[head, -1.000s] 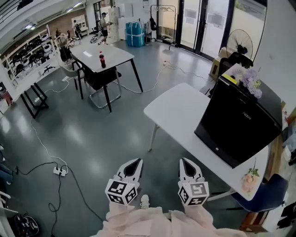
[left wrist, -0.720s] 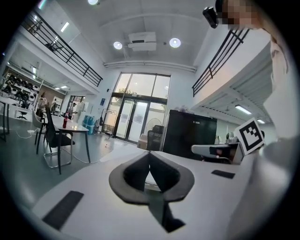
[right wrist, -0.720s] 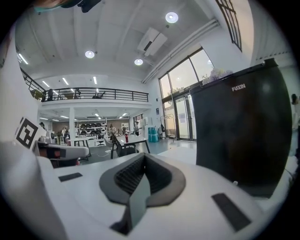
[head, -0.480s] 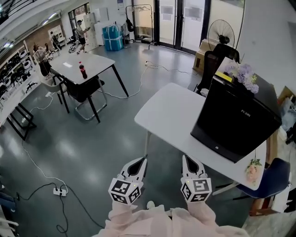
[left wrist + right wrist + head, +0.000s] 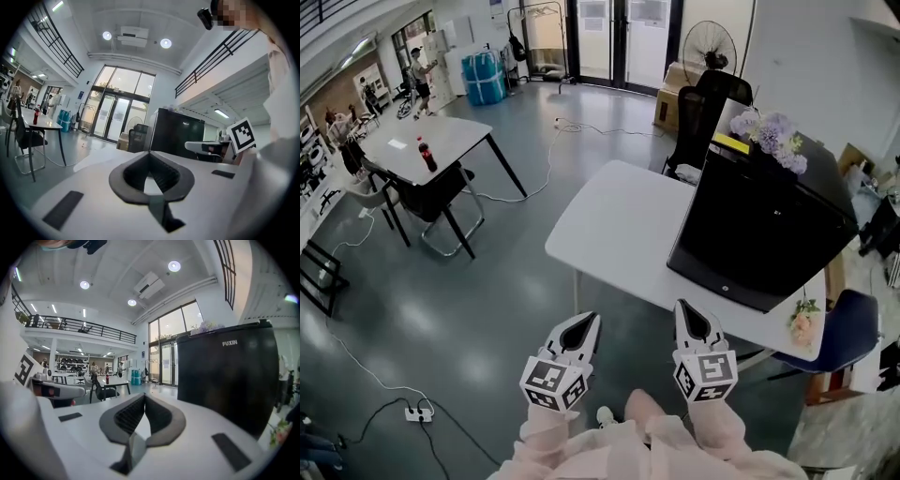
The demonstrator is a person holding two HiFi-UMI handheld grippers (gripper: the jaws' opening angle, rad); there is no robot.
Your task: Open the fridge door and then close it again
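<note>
Head view: the fridge (image 5: 759,234), a black box with a glossy front door, stands shut on the right part of the white surface (image 5: 609,225). A bunch of pale flowers (image 5: 766,134) sits on its top and a small posy (image 5: 803,324) lies near its lower corner. The left gripper (image 5: 585,321) and the right gripper (image 5: 687,309) hang side by side short of the surface's near edge, well apart from the door. By my reading the task is at its approach, with the opening not yet begun

Left gripper view: the jaws meet at their tips, closed on nothing. The fridge shows dark beyond them, right of centre

Right gripper view: the jaws are likewise closed and empty. The door fills the right side, smooth, dark and reflective, with white brand lettering near its top. No handle shows, so I cannot tell which edge swings free. The next move probably calls for closing the gap, finding that free edge or a recess, and parting the jaws to catch it. A door this slick offers little purchase, and the fridge might slide on the surface under a hard pull
</note>
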